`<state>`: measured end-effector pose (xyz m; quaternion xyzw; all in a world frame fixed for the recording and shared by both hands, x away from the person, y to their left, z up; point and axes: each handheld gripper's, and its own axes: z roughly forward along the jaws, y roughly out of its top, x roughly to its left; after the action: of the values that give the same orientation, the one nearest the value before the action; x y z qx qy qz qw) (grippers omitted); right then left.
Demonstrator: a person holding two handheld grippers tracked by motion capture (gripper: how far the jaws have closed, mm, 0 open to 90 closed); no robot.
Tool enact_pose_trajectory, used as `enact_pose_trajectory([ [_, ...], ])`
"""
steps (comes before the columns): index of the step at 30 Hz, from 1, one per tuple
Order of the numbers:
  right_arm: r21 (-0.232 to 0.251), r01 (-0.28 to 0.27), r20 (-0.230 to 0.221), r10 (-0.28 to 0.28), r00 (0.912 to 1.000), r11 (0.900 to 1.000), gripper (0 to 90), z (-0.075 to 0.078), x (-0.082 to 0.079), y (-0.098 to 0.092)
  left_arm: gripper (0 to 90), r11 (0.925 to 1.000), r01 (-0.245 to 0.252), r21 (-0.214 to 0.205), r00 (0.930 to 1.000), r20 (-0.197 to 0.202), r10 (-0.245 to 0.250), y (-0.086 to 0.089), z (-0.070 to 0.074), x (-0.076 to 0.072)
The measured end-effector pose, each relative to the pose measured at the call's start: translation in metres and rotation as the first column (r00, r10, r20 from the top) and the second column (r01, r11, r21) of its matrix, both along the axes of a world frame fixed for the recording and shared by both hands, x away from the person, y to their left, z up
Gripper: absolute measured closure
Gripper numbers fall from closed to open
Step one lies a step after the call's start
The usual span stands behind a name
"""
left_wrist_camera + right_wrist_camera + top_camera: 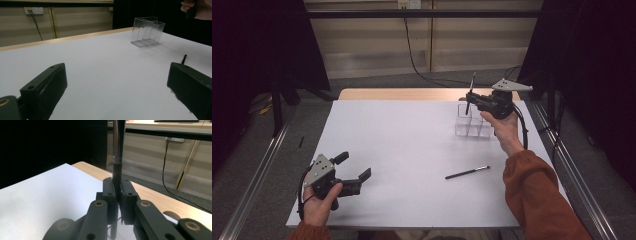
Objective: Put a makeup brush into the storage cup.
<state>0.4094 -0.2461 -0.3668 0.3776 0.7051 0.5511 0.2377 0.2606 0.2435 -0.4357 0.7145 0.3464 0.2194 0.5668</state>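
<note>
work in hand: loading thin dark pens into a clear plastic organiser box with several compartments (472, 125), far right part of the white counter (412, 165).

right tool (471, 101): clenched on a thin dark pen with a metallic band (470, 93); pads pinch the barrel, pen stands near upright. In the right gripper view the barrel (117, 172) rises straight out from between the shut jaws.

held pen position: over the box, lower tip at about the level of the box's rim; can't tell which compartment, can't tell if the tip is inside yet.

second pen: a thin black pen with a pale tip (467, 172) lies flat on the counter, well apart from the box, nearer the person, just left of the orange sleeve (537, 195). Its end shows by the right jaw in the left gripper view (184, 58).

left tool (353, 167): released, jaws wide apart, nothing between them, low over the near left part of the counter, far from both pens.

box contents: looks empty from the left gripper view (147, 35), glass-clear walls, no pen seen standing in it.

done so far (judged): one pen picked up and brought over the box.

left to do (judged): lower and let go of the held pen in a compartment, then fetch the lying pen and place it too.

progress: roughly early to middle; nothing is in the box yet.
</note>
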Motion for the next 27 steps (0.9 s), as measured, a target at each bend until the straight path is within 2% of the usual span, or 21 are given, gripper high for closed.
enact_pose_trajectory([
  [6,0.0,0.021,-0.003,-0.021,0.9998,0.9998,83.9,-0.002,0.007,-0.003,2.8,1.0,0.0,0.004,1.0,0.002,0.0,0.0,0.0,0.0],
  [14,0.001,0.029,-0.027,-0.029,0.9992,0.9996,83.8,-0.014,0.014,-0.005,2.8,1.0,0.001,0.002,1.0,0.002,-0.001,0.0,0.0,0.0],
  [27,-0.008,0.031,-0.047,-0.032,0.9984,0.9995,83.9,-0.027,0.015,-0.004,2.7,1.0,0.004,0.006,1.0,0.002,-0.004,0.001,-0.001,0.001],
])
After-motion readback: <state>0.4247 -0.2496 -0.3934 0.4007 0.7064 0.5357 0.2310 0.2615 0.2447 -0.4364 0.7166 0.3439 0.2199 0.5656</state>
